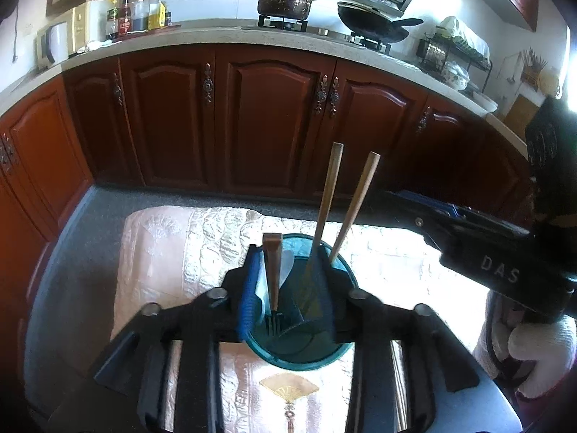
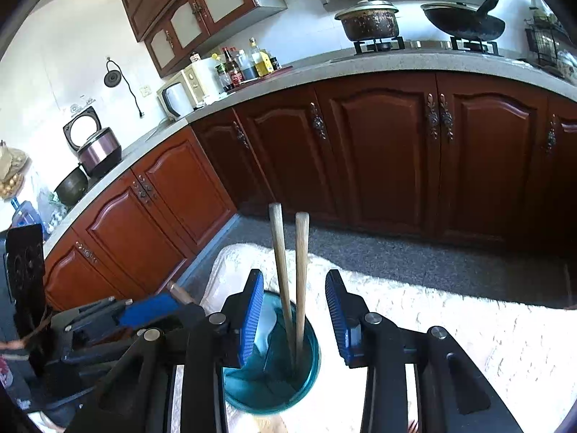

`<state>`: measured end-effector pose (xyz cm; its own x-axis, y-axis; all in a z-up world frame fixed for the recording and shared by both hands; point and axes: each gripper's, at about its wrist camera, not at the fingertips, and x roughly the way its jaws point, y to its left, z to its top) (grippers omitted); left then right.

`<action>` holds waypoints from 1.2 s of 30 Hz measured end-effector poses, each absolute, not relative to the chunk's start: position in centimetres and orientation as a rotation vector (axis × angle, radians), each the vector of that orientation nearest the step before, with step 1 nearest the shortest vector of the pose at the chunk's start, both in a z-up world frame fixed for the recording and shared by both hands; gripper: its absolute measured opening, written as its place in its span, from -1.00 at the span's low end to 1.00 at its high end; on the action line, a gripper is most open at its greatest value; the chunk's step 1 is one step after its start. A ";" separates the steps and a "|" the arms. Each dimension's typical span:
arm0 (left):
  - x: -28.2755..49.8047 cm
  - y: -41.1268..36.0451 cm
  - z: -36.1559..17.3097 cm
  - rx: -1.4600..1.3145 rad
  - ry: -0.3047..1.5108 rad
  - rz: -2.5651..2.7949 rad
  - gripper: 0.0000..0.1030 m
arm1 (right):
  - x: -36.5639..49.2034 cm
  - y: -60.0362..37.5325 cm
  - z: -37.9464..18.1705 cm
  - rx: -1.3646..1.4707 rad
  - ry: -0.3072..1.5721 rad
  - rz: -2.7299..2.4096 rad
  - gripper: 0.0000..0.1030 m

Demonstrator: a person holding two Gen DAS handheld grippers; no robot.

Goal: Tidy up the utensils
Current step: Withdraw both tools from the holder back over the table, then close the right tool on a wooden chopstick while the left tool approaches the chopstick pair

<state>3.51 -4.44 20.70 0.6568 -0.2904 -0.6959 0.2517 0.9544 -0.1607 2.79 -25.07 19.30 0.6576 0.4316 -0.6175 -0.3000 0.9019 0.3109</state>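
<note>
1. Progress close to the finish, judging by the holder: teal plastic cup (image 1: 306,359) upright on embroidered cream tablecloth (image 1: 169,252), at 6 o'clock in both wrist views, already holding every utensil in sight
2. Pair of wooden chopsticks (image 1: 326,195) standing in the cup, tips down; tops leaning toward 1 o'clock in the left wrist view, near upright and side by side in the right wrist view
3. Tines down inside the cup, toward its 9 o'clock side, wooden-handled fork (image 1: 273,270), handle rising above the rim
4. Jaws of left gripper (image 1: 288,263) apart, straddling the cup mouth; blue pad just beside the fork handle with a pale sliver showing between, no squeeze visible; read as let go, with the fork resting on its own in the cup
5. Jaws of right gripper (image 2: 295,278) apart, one on each side of the chopsticks at 10 and 2 o'clock from the cup, clear gaps on both sides, nothing clamped
6. Done, as far as shown: chopsticks and fork gathered into one container, both sets of jaws off them
7. Left to do, as a judgement only: drawing both grippers up and away toward 12 o'clock without catching a handle or tipping the cup; no loose utensil seen on the cloth, though parts of it hidden under the grippers, so impossible to rule out a stray piece
</note>
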 end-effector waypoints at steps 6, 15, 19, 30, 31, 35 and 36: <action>1.3 -4.6 21.4 -0.044 0.769 -0.295 -0.11 | -0.6 -26.5 19.3 0.169 0.756 0.388 -0.33; -2.8 -6.5 21.7 -0.005 0.735 -0.313 0.00 | -6.2 -28.8 18.4 0.146 0.785 0.332 -0.27; -4.5 -7.6 21.7 0.010 0.729 -0.331 0.03 | -8.4 -30.0 18.5 0.150 0.781 0.299 -0.27; -8.0 -10.6 20.6 0.049 0.734 -0.380 0.03 | -13.3 -33.7 17.2 0.183 0.808 0.207 -0.23; -8.2 -10.8 20.4 0.053 0.737 -0.384 0.03 | -13.6 -34.0 17.0 0.183 0.813 0.198 -0.23; -8.6 -11.5 19.4 0.047 0.767 -0.408 0.03 | -14.5 -35.1 15.8 0.178 0.838 0.180 -0.22; -8.5 -11.5 19.0 0.034 0.782 -0.413 0.03 | -14.6 -35.4 15.4 0.180 0.848 0.172 -0.22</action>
